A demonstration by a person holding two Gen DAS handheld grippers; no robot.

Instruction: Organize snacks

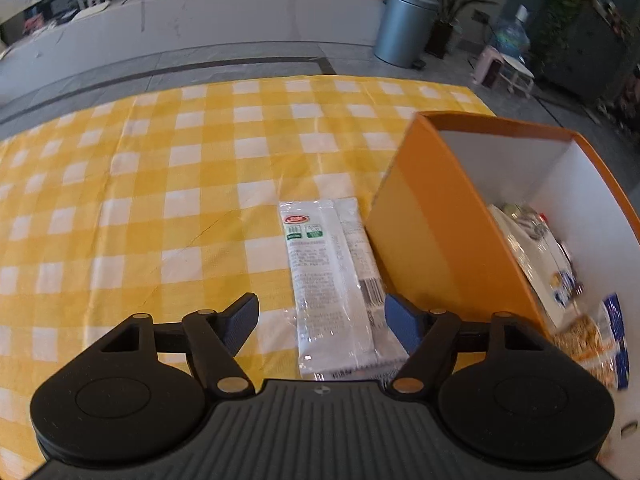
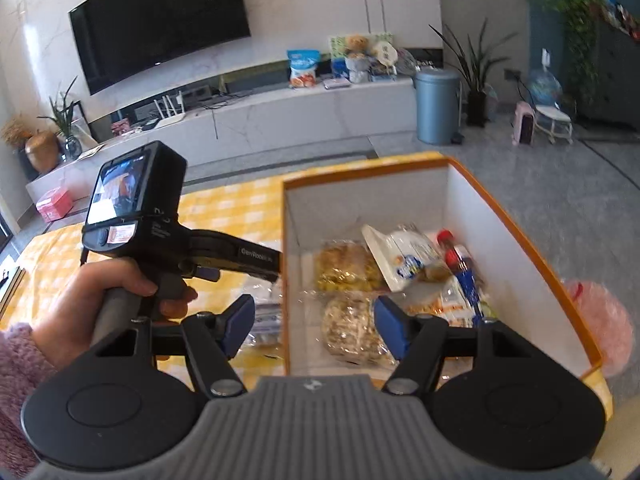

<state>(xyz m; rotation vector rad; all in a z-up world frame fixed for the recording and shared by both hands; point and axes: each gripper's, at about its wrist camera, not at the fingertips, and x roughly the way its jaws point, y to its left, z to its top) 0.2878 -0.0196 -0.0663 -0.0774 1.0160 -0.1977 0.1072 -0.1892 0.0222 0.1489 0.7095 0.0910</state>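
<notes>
Two long white snack packets (image 1: 324, 280) lie side by side on the yellow checked cloth (image 1: 160, 200), against the outer wall of an orange box (image 1: 420, 220). My left gripper (image 1: 320, 320) is open just above them, its fingers either side of the packets and not pressing them. My right gripper (image 2: 314, 326) is open and empty over the near left wall of the orange box (image 2: 520, 264). Inside the box lie a round biscuit pack (image 2: 348, 328), a yellowish pack (image 2: 344, 268), a white and blue bag (image 2: 404, 256) and a red-capped stick (image 2: 460, 268). A hand (image 2: 100, 300) holds the left tool.
A pink bag (image 2: 608, 320) lies right of the box near the table's edge. The cloth stretches left and far of the packets. Beyond the table are grey floor, a blue bin (image 1: 404, 24) and a long white bench (image 2: 280, 116).
</notes>
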